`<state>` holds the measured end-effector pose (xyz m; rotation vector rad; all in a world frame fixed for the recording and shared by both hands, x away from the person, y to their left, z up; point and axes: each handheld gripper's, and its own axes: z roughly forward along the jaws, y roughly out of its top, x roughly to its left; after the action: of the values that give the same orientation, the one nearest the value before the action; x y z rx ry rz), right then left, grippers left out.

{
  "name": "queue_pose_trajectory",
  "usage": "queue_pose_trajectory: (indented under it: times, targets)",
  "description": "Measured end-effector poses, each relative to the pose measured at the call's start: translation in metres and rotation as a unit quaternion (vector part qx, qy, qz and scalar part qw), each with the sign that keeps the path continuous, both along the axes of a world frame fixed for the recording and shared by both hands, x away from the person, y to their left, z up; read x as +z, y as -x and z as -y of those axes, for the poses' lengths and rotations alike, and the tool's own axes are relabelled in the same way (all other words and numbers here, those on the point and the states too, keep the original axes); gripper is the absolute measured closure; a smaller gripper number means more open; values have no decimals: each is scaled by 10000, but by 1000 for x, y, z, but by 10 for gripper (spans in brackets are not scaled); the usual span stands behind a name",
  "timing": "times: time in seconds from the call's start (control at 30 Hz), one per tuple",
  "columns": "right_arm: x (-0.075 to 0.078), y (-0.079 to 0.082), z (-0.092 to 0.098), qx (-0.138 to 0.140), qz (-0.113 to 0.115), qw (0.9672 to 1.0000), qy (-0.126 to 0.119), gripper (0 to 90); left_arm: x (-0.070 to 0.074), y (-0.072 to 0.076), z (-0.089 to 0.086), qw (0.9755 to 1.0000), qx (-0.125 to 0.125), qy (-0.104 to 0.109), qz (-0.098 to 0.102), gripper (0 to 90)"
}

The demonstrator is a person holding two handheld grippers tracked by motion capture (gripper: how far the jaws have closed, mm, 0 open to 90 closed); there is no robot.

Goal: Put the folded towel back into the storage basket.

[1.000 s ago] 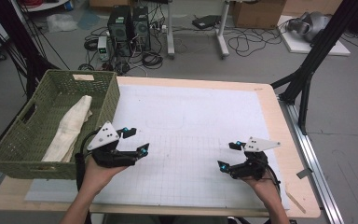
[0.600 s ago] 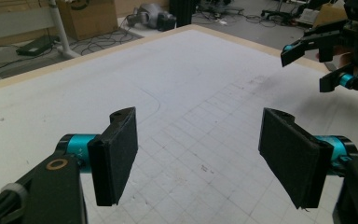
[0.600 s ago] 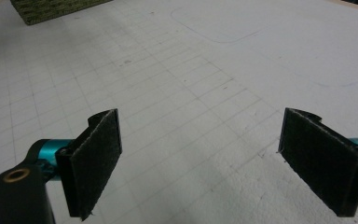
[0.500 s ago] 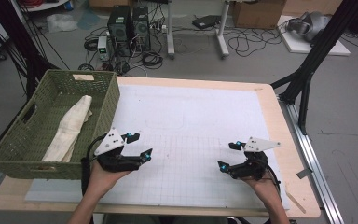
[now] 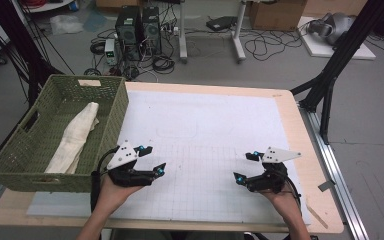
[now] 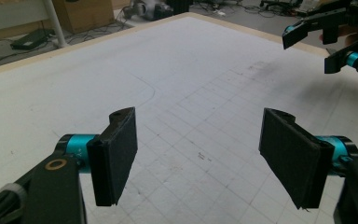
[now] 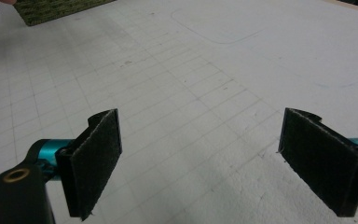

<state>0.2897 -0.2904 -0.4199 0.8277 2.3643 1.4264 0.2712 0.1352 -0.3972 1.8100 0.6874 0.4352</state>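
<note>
My left gripper (image 5: 153, 158) hovers over the white gridded mat (image 5: 205, 130), just right of the green basket (image 5: 40, 175). Its jaws stand open with nothing between them. In the left gripper view the two black pads of my left gripper (image 6: 198, 140) frame bare mat. My right gripper (image 5: 243, 166) rests low over the mat near the front right, open and holding nothing. My right gripper (image 6: 328, 42) sits at the top right of the left gripper view. In the right gripper view, my right gripper (image 7: 200, 140) has its pads wide apart over gridded mat.
The woven green basket holds a rolled cream cloth (image 5: 75, 137) and stands on the table's left end; its corner (image 7: 56, 9) peeks into the right gripper view. A wooden table edge (image 5: 310, 150) borders the mat. Computers, cables and black stand legs (image 5: 330, 75) lie beyond.
My left gripper has shifted slightly toward the near edge and to the right, away from the basket. The right gripper has stayed in place. Both sets of jaws stand as before.
</note>
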Motion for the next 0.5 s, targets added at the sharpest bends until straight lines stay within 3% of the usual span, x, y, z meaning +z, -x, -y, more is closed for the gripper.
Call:
queue_pose_trajectory:
  times: [0.5]
  targets:
    - [0, 2, -1, 23, 25, 10000, -22, 125, -11, 1, 2, 10000, -50, -34, -60, 278]
